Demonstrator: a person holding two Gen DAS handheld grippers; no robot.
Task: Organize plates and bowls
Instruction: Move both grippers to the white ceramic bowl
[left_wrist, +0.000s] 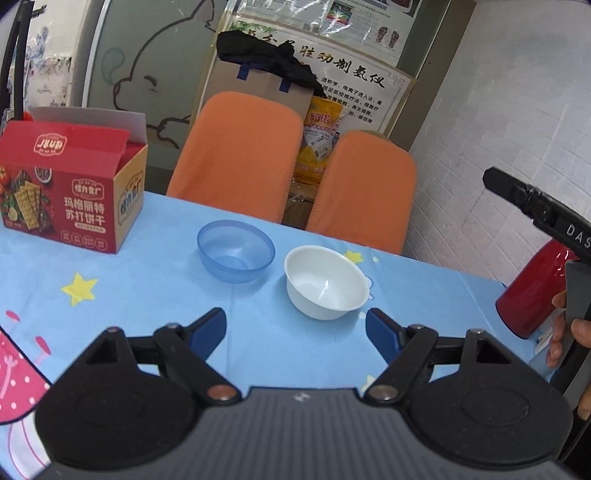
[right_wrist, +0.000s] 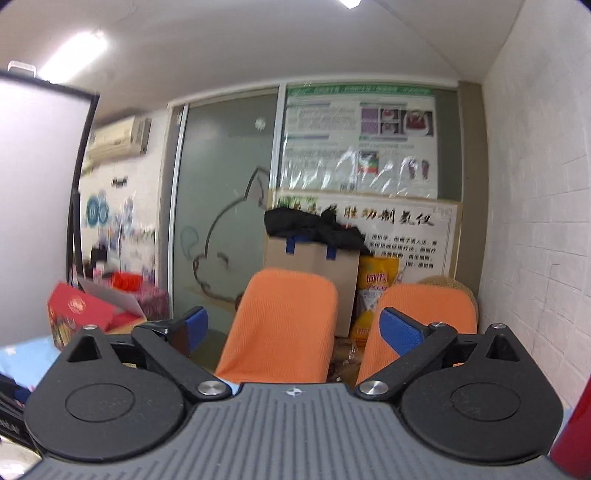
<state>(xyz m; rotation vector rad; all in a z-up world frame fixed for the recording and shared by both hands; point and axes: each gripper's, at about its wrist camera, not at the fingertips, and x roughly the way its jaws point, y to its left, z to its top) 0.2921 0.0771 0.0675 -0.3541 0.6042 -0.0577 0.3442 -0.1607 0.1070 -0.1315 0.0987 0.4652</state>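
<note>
A clear blue plastic bowl (left_wrist: 236, 251) and a white ceramic bowl (left_wrist: 327, 282) stand upright side by side on the blue star-print tablecloth (left_wrist: 110, 288). My left gripper (left_wrist: 295, 332) is open and empty, hovering just short of the white bowl, which lies ahead and slightly right of centre. My right gripper (right_wrist: 293, 328) is open and empty, raised and pointed at the chairs and wall; no bowls show in its view. Part of the right gripper's body, held by a hand, shows at the right edge of the left wrist view (left_wrist: 546, 214).
A red cracker box (left_wrist: 70, 188) stands open at the table's far left. A red flask (left_wrist: 532, 291) stands at the right edge. Two orange chairs (left_wrist: 240, 155) sit behind the table's far edge, with a paper bag (left_wrist: 258, 85) and posters behind.
</note>
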